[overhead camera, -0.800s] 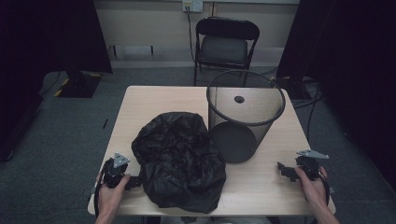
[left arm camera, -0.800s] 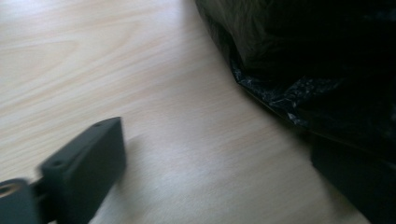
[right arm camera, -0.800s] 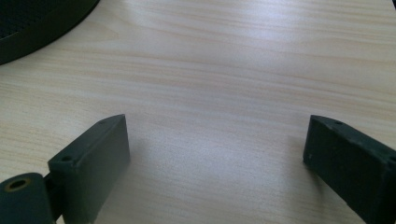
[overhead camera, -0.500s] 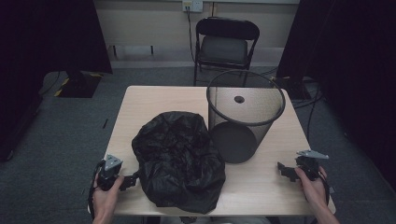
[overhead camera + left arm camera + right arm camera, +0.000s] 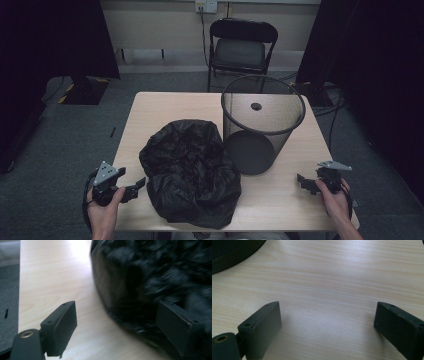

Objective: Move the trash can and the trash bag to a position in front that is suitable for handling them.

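Note:
A crumpled black plastic bag (image 5: 190, 172) lies in a heap on the front middle of the light wooden table (image 5: 165, 107). Right of it and slightly farther back stands a black wire-mesh wastebasket (image 5: 262, 125), upright and empty. My left gripper (image 5: 136, 186) sits at the table's front left edge, pointing at the bag's left side with its jaws open. In the left gripper view the bag (image 5: 155, 277) bulges in front of the right jaw, and my left gripper (image 5: 115, 307) holds nothing. My right gripper (image 5: 304, 184) rests open near the front right corner, over bare wood (image 5: 327, 305).
A black folding chair (image 5: 240, 47) stands behind the table, with cables on the grey carpet to its right. The basket's base (image 5: 232, 252) edges into the right gripper view at top left. Bare tabletop lies behind the bag on the left and between the basket and my right gripper.
My left gripper has drawn back a little to the left, away from the bag's side. The right gripper, bag and basket have stayed put.

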`<move>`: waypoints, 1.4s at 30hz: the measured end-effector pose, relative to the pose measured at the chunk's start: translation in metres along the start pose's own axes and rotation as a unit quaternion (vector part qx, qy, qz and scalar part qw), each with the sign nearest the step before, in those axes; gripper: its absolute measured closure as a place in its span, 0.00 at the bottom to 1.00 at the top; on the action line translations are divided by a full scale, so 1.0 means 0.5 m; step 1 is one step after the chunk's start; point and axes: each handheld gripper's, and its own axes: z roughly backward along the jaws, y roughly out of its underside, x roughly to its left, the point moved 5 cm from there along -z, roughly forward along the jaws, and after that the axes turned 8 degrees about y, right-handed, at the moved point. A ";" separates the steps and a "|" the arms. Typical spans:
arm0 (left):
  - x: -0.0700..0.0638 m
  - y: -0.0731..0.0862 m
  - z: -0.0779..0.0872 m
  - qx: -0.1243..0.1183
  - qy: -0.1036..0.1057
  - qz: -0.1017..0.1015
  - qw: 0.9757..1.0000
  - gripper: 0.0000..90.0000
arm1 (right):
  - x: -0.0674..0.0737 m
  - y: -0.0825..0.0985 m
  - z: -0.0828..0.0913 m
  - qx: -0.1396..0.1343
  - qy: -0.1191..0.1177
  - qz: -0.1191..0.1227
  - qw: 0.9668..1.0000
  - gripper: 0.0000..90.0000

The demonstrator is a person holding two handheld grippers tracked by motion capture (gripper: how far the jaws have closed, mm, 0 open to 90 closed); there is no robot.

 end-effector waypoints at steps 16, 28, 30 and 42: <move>-0.150 -0.146 -0.105 0.006 0.121 -0.112 0.986 0.19 | 0.004 0.000 0.000 -0.002 -0.004 0.006 1.000 0.07; -0.162 -0.204 -0.221 0.035 0.134 -0.126 0.982 0.18 | 0.006 -0.001 0.000 -0.001 -0.007 0.007 1.000 0.07; -0.160 -0.192 -0.241 0.058 0.127 -0.132 0.981 0.19 | 0.006 -0.001 0.000 -0.001 -0.007 0.007 1.000 0.07; -0.135 -0.116 -0.284 0.112 0.142 -0.129 0.975 0.57 | 0.009 -0.002 0.000 -0.002 -0.009 0.010 1.000 0.07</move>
